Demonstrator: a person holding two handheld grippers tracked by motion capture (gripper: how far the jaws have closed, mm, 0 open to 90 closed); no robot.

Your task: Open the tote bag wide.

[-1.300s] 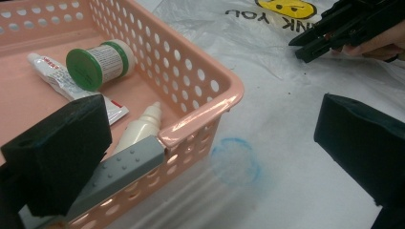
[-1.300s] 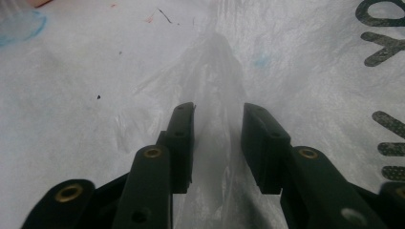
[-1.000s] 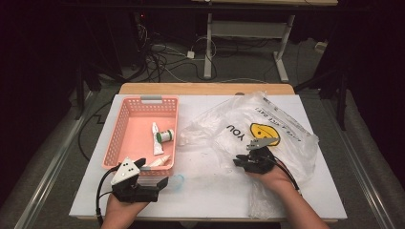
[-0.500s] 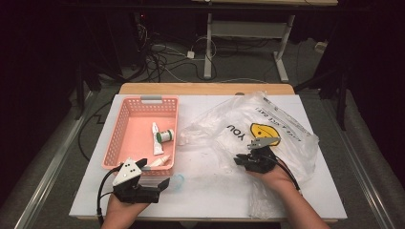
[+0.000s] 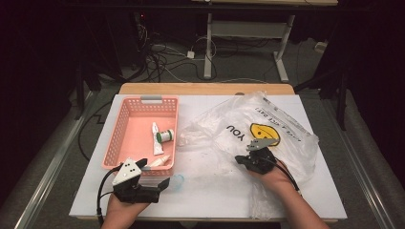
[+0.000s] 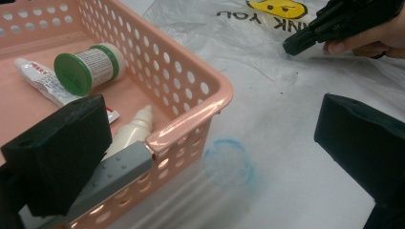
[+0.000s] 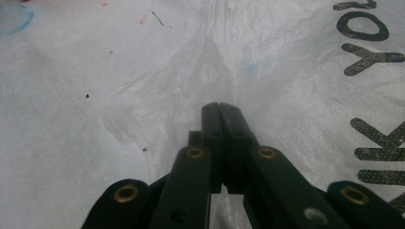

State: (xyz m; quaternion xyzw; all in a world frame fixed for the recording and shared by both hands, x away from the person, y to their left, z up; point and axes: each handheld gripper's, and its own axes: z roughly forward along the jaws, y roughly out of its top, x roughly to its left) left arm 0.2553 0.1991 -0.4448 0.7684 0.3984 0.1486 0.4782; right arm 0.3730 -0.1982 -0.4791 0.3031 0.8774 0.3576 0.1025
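Observation:
A clear plastic bag printed with a yellow smiley and black letters lies crumpled on the right half of the white table. My right gripper rests on its near left part. Its jaws have just been closing and now meet in the right gripper view, pinching a raised crease of the bag film. My left gripper stands open at the near right corner of the pink basket. In the left gripper view, one jaw hangs over the basket and the other over the table.
The basket holds a white tube, a green-lidded jar and a small white dropper bottle. A faint blue ring marks the table beside the basket corner. Cables and table legs lie on the floor beyond the far edge.
The right gripper's jaws have drawn together on the bag. Both hands stay where they were, and the basket and its contents have not shifted.

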